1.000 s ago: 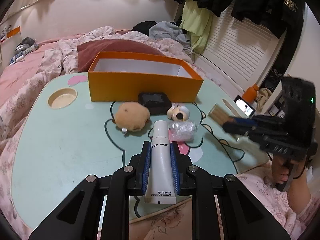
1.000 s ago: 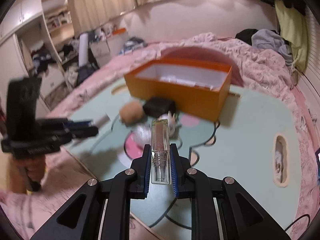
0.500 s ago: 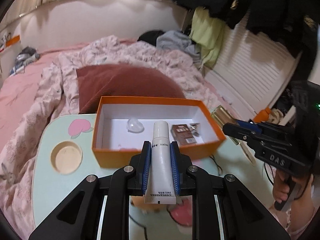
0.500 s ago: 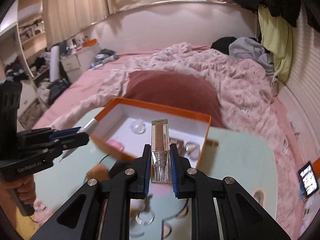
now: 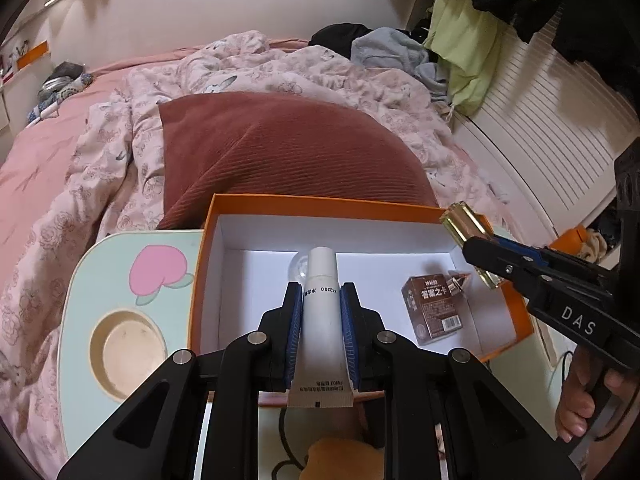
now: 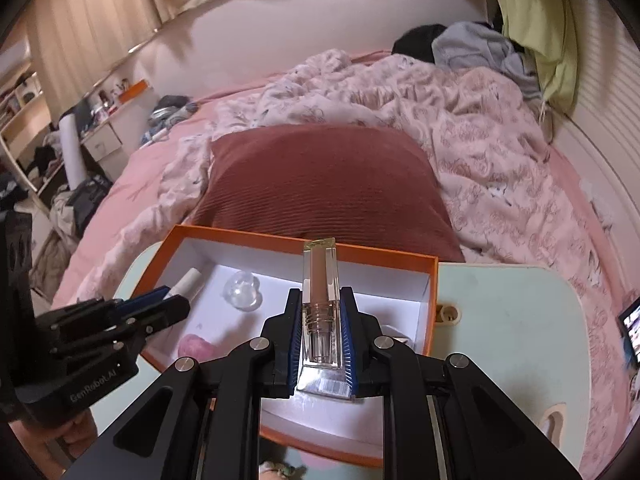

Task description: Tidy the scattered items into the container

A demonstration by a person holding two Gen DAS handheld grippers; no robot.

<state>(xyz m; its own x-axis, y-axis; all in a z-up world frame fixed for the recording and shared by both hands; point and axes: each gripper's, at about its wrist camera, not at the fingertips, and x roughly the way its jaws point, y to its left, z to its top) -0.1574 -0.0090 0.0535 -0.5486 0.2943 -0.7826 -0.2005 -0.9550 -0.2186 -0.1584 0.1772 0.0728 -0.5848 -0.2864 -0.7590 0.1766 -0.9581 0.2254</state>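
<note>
Now over the orange box instead of the table: left gripper clamped on white tube, right gripper clamped on clear lip-gloss bottle. Drop-ready, release next.

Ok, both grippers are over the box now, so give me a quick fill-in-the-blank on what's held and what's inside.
1. The left gripper holds a white ____ between its jaws.
2. The right gripper holds a clear lip gloss above the ____ box.
3. The brown carton lies ____ the box.
4. Behind the box lies a dark red ____.

Missing words: tube; orange; inside; cushion
</note>
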